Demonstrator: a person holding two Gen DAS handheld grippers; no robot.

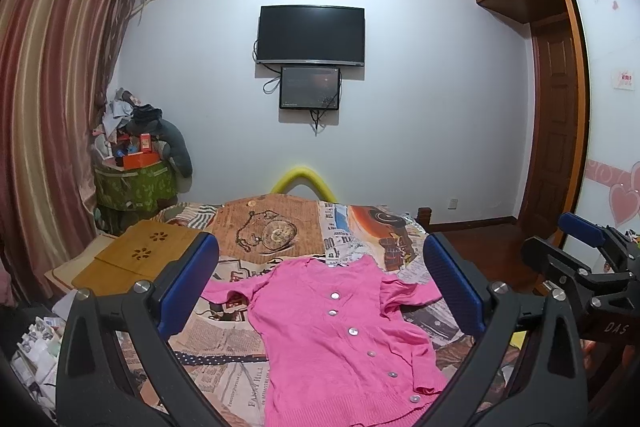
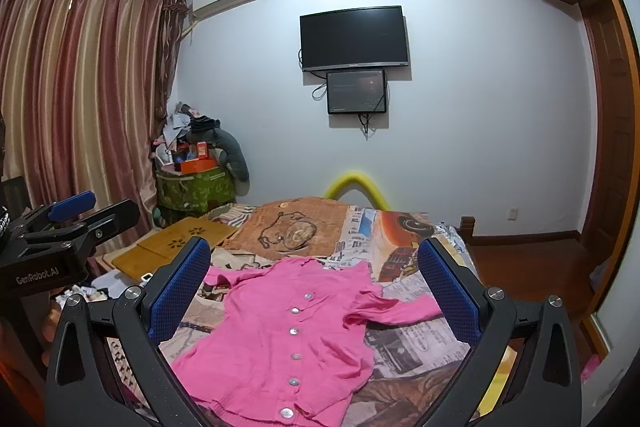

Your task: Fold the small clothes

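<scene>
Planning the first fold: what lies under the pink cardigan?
The pink cardigan lies buttoned, front up, on a bedspread printed with newspaper and pocket-watch pictures. Whatever sits directly beneath the cardigan is covered, so anything there stays unseen.

"GenRobot.AI" on the left gripper (image 2: 72,215); "DAS" on the right gripper (image 1: 580,247)

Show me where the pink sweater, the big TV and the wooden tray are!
pink sweater (image 1: 320,331), left wrist view, on the front beside the buttons.
big TV (image 2: 354,37), right wrist view, middle of the dark screen.
wooden tray (image 1: 136,259), left wrist view, on its top.
</scene>
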